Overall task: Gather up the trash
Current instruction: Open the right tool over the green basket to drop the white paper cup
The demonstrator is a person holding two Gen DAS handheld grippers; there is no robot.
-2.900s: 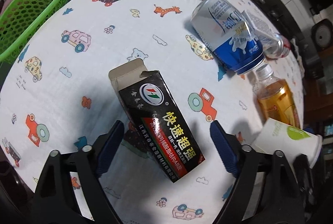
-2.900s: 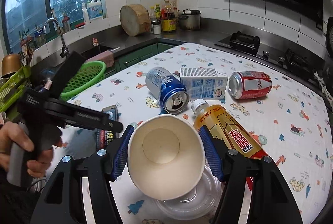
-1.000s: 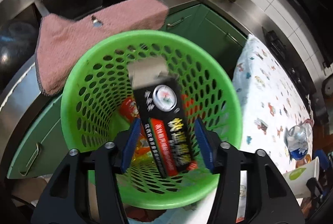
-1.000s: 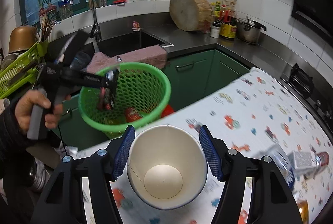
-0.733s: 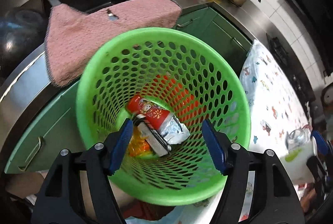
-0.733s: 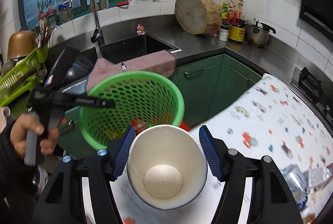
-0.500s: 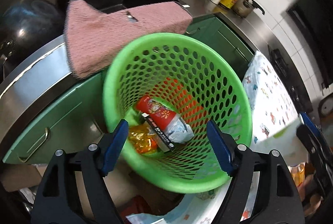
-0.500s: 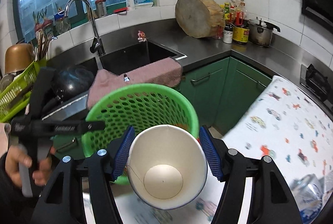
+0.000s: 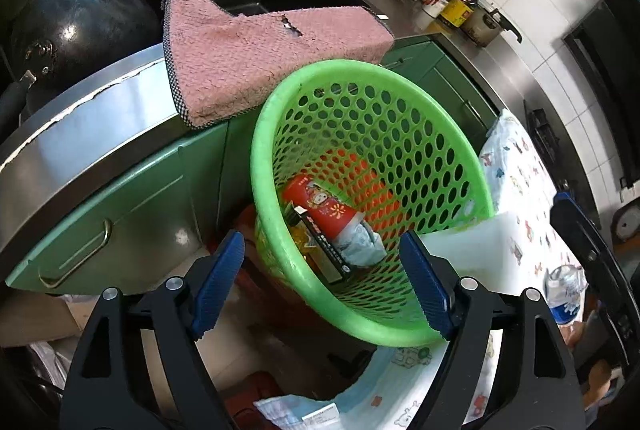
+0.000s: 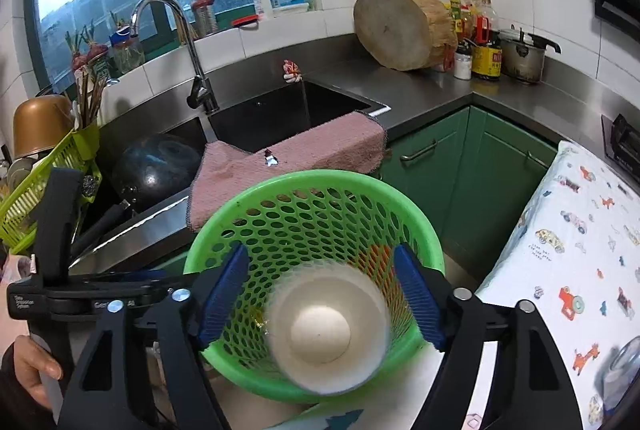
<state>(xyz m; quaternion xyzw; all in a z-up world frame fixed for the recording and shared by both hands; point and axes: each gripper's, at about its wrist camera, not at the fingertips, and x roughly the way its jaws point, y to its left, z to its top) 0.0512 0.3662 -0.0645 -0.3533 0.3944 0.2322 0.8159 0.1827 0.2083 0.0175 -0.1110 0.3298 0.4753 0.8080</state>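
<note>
The right gripper (image 10: 322, 300) is nearest, its blue pads spread apart, the jaws having just been opening. Between them, touching neither pad, is a white paper cup (image 10: 326, 330). Its mouth faces the camera and its base points away and down, so its long axis runs down into the green basket (image 10: 256, 208). The cup's rim is blurred, and it is hard to tell whether it rests on anything.

The left gripper (image 9: 322, 280) is also open, jaws just widened, with nothing between the pads. Through the gap, the basket sits tilted, mouth up and toward the camera. At its bottom lies a black carton (image 9: 326, 250), long axis slanting from upper left to lower right, partly covered by a red wrapper (image 9: 320, 208) lying across it. A yellow packet beneath them is mostly hidden. At the basket's right edge a white shape, probably the cup, is cut off by the rim and the right pad.

To the left in the right wrist view, a hand (image 10: 30, 366) holding the left gripper's handle is cut off by the frame.

Behind the basket, a pink towel (image 10: 288, 156) hangs over the edge of a dark sink (image 10: 280, 114). To the right is the table with a cartoon-print cloth (image 10: 572, 250). A can at its lower right corner is blurred.
</note>
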